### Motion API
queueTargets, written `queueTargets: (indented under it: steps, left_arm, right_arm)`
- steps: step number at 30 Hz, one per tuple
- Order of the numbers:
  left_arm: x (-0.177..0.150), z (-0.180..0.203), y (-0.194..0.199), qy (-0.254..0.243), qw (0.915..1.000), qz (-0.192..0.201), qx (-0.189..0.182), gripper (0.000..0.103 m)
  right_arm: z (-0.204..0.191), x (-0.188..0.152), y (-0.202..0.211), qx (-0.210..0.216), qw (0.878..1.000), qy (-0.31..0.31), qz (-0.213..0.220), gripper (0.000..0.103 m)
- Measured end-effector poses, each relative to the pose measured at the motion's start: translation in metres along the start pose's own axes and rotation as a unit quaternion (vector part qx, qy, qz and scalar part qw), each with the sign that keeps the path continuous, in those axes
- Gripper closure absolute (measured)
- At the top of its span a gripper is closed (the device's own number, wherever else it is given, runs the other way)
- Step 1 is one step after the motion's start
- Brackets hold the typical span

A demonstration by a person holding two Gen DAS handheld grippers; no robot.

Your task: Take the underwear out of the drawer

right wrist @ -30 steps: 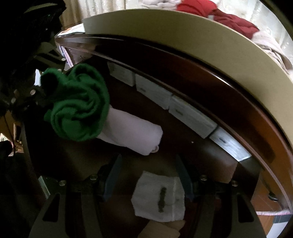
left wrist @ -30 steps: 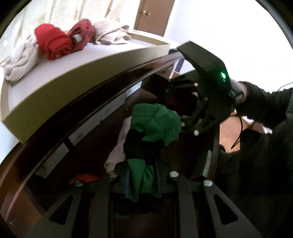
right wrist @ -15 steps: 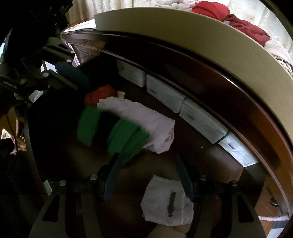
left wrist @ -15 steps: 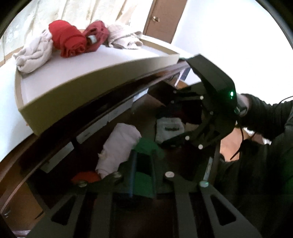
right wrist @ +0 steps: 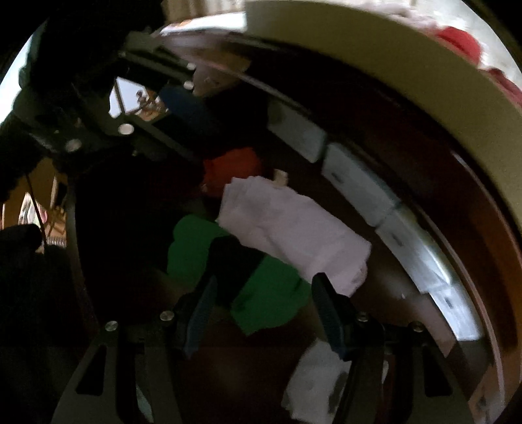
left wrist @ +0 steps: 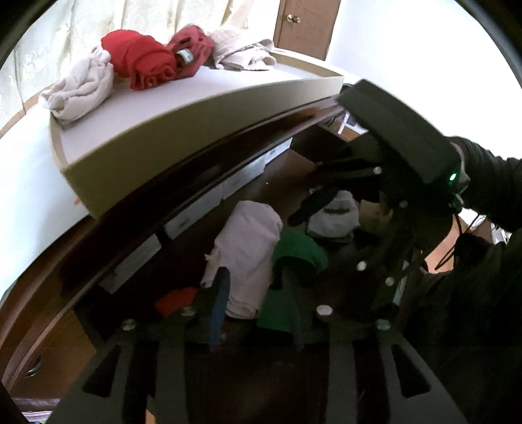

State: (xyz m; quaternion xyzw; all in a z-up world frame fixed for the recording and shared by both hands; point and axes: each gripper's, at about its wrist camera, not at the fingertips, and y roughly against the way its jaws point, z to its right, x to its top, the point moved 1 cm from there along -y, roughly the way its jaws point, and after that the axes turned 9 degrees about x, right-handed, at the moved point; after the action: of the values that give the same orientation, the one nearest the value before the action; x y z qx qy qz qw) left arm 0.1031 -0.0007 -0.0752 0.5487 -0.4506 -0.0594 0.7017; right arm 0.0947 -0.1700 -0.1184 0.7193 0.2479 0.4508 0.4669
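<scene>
Wearing a dark sleeve (left wrist: 489, 182). Showing black grippers with flat fingers (left wrist: 222, 306), blue pads, round silver screws (left wrist: 323, 310), a glowing green light (left wrist: 452, 177) and thin black cable (left wrist: 456, 241).

A pale patterned curtain (left wrist: 98, 29) hangs along the back, lit from behind. Next to it is a brown wooden door (left wrist: 306, 26) with a round brass knob (left wrist: 291, 18), then a bright white wall (left wrist: 407, 49). A dark wood dresser (left wrist: 49, 313) fills the lower view. Orange-brown floor (left wrist: 447, 257) shows at the right.
</scene>
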Motion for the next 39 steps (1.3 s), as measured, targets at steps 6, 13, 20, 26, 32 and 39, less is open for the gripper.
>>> queueTargets:
  steps: [6, 13, 20, 26, 32, 39]
  left_arm:
    - [-0.003, -0.010, 0.003, 0.012, 0.9998, -0.001, 0.017, 0.065]
    - [-0.005, -0.012, 0.003, 0.012, 0.9995, -0.001, 0.028, 0.064]
    - [-0.004, -0.009, 0.001, 0.008, 0.9994, -0.010, 0.032, 0.063]
    - [-0.001, 0.000, -0.010, -0.013, 0.9982, -0.026, 0.052, 0.063]
    - [0.006, 0.020, -0.028, -0.047, 0.9968, -0.041, 0.050, 0.063]
    - [0.017, 0.033, -0.058, -0.069, 0.9940, -0.067, 0.052, 0.063]
  right_arm:
    - [-0.008, 0.013, -0.025, 0.032, 0.997, 0.032, -0.055, 0.040]
    - [-0.012, 0.016, -0.045, 0.042, 0.994, 0.042, -0.096, 0.040]
    - [-0.022, 0.011, -0.046, 0.043, 0.991, 0.055, -0.116, 0.060]
    - [-0.016, -0.010, -0.017, 0.036, 0.996, 0.003, -0.082, 0.074]
    - [0.008, -0.039, 0.022, 0.022, 0.996, -0.073, -0.040, 0.074]
    - [0.040, -0.081, 0.070, 0.012, 0.987, -0.161, 0.018, 0.074]
